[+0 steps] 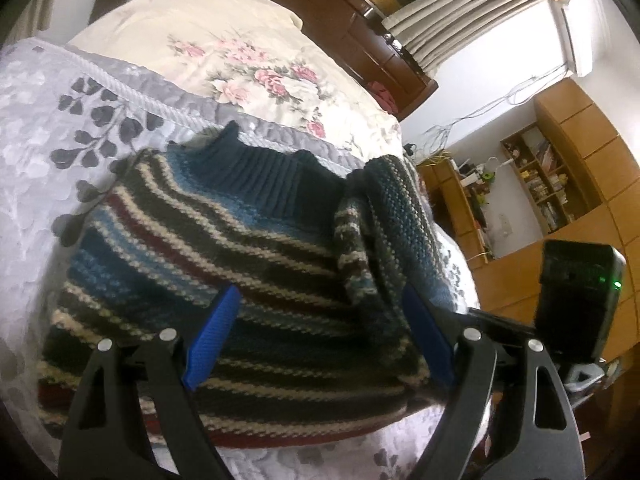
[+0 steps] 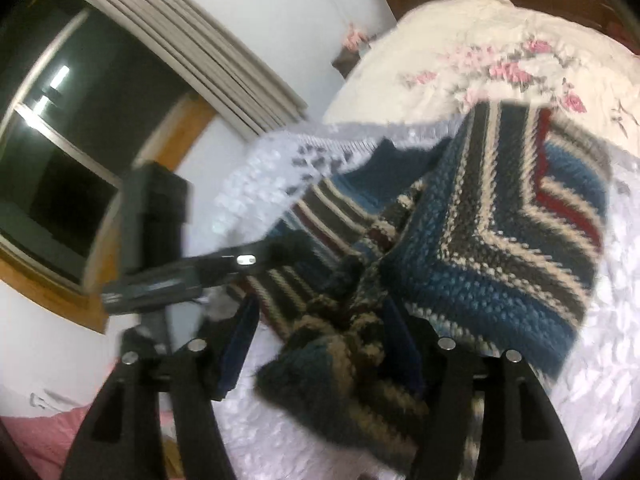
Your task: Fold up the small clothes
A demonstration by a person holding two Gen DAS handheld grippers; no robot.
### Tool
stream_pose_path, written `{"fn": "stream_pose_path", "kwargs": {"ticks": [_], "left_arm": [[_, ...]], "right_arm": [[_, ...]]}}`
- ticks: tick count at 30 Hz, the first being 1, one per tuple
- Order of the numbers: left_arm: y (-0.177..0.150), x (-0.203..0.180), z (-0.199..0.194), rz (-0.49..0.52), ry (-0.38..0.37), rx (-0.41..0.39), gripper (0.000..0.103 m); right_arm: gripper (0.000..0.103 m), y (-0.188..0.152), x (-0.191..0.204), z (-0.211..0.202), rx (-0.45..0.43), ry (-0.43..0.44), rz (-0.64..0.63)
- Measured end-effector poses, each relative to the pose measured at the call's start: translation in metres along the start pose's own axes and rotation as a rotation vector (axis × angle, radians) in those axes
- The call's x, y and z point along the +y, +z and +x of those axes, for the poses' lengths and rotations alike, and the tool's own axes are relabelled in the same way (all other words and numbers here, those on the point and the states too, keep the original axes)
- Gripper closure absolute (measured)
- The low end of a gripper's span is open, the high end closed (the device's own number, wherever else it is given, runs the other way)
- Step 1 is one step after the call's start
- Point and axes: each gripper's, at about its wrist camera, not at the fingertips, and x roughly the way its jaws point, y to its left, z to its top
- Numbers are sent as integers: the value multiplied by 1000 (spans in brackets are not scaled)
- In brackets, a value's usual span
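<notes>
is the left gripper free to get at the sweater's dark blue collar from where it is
Probably yes: the left gripper is open over the sweater, and nothing lies between it and the collar further up the bed.

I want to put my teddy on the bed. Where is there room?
Free: the grey leaf-print bedspread left of the striped sweater, and the floral quilt beyond its collar. Crowded: the sweater's near edge, where both grippers hover.

No text, label, brand, number or sign can be read in either view. The book spines on the shelves [image 1: 548,184] at about 3 o'clock in the left wrist view are too small and blurred to make out, and the right wrist view is smeared throughout.
</notes>
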Motion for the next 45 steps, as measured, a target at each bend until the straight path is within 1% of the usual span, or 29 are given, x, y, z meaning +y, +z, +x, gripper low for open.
{"fn": "stream_pose_path", "kwargs": {"ticks": [3,5,7,9,10,13,15,19,22,25,29,31,32,34,36,38,39,40,45], "left_arm": [[5,-6,7,3,-27,12,21],[7,-10,15,7,-37,28,21],[10,-12,26,6,-48,48,21],[12,-12,39,-11,-70,72,21],[13,-11,45,-22,-87,83,21],[15,-11,62,-65,-142,114,21],[18,-15,69,-67,-167,121,21],[23,-28,81,-45,-177,144,21],[26,-38,93,-25,-180,171,21],[31,-46,107,-18,-183,196,21],[32,-52,114,-3,-176,209,22],[32,-54,117,9,-163,211,29],[32,-54,117,13,-154,212,36],[31,-54,118,17,-144,213,44],[31,-55,116,26,-137,205,58],[30,-59,112,50,-134,185,67],[30,-62,109,58,-134,174,70],[30,-64,107,63,-139,166,71],[32,-76,91,60,-218,119,76]], "right_arm": [[33,-5,-2,-40,-65,-14,4],[33,-8,-13,-60,-93,-47,36],[33,-14,-35,-75,-116,-86,90],[33,-22,-56,-82,-118,-128,151],[33,-27,-65,-84,-119,-133,172],[33,-44,-86,-85,-128,-112,227],[33,-50,-88,-80,-128,-107,236],[33,-59,-96,-72,-116,-120,252],[33,-61,-99,-66,-118,-97,268],[33,-66,-101,-64,-117,-100,267],[33,-70,-102,-61,-115,-99,269],[33,-69,-104,-59,-115,-97,271],[33,-69,-104,-58,-114,-95,272],[33,-70,-102,-57,-113,-95,272],[33,-71,-102,-55,-116,-92,274],[33,-72,-102,-56,-127,-87,280],[33,-72,-103,-58,-134,-83,285],[33,-75,-104,-62,-148,-80,293],[33,-86,-110,-80,-197,-63,325]]}}
